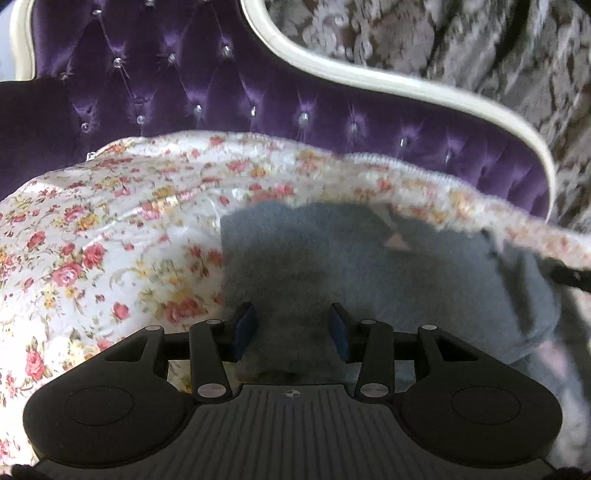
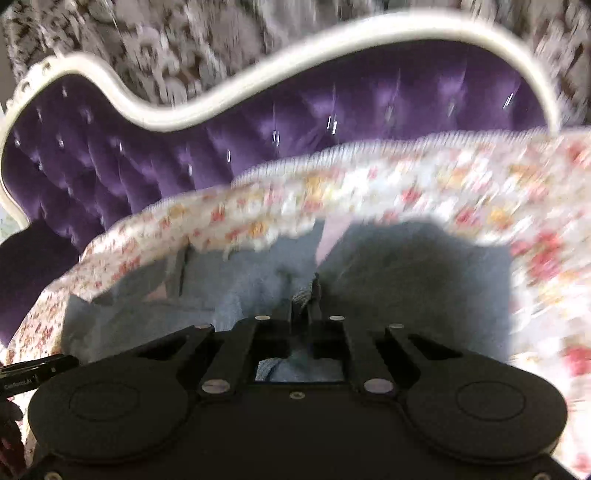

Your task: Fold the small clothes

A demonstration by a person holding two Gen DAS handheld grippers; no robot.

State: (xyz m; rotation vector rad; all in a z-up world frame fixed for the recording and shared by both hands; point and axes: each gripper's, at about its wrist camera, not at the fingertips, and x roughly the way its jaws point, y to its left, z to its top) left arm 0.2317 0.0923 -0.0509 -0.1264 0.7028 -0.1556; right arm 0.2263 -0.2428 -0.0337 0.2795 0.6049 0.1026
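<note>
A small grey-blue fleece garment (image 1: 369,266) lies spread on a floral bedspread (image 1: 92,240). My left gripper (image 1: 291,325) is open just over the garment's near left part, its blue pads (image 1: 245,325) apart with grey cloth between them. In the right wrist view the garment (image 2: 406,280) fills the middle, with a pink lining patch (image 2: 332,236) showing at its far edge. My right gripper (image 2: 304,295) is shut on a pinched ridge of the garment. This view is blurred by motion.
A purple tufted headboard (image 1: 221,92) with a white curved frame (image 1: 369,74) stands behind the bed; it also shows in the right wrist view (image 2: 332,107). Grey patterned wallpaper (image 1: 443,33) is beyond. The other gripper's black tip (image 1: 569,277) shows at the right edge.
</note>
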